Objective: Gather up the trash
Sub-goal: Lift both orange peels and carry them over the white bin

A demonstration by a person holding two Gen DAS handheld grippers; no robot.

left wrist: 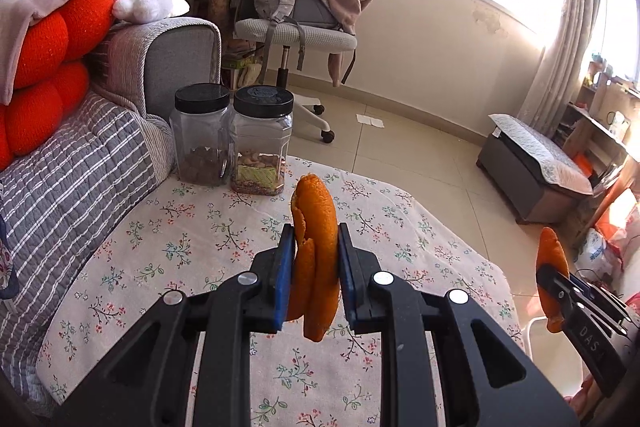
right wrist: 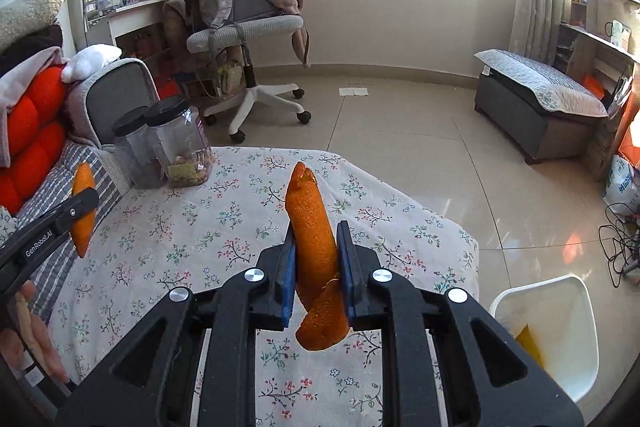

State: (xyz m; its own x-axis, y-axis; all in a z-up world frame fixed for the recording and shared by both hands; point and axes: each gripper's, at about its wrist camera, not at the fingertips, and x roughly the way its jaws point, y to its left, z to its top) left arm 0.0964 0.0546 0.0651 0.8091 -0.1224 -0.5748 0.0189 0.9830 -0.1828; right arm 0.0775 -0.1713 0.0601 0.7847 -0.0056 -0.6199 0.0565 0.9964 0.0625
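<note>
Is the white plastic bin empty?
Not empty: the white plastic bin already holds something yellow against its inner wall.

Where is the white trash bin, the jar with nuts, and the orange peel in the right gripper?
white trash bin (right wrist: 560, 311), right wrist view, on its inner back wall.
jar with nuts (left wrist: 262, 143), left wrist view, on its clear side.
orange peel (right wrist: 310, 223), right wrist view, on its middle, above the pads.

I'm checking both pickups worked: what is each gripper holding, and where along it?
Left gripper pinches one orange peel about midway along; right gripper pinches another peel likewise, both ends sticking out.
</note>
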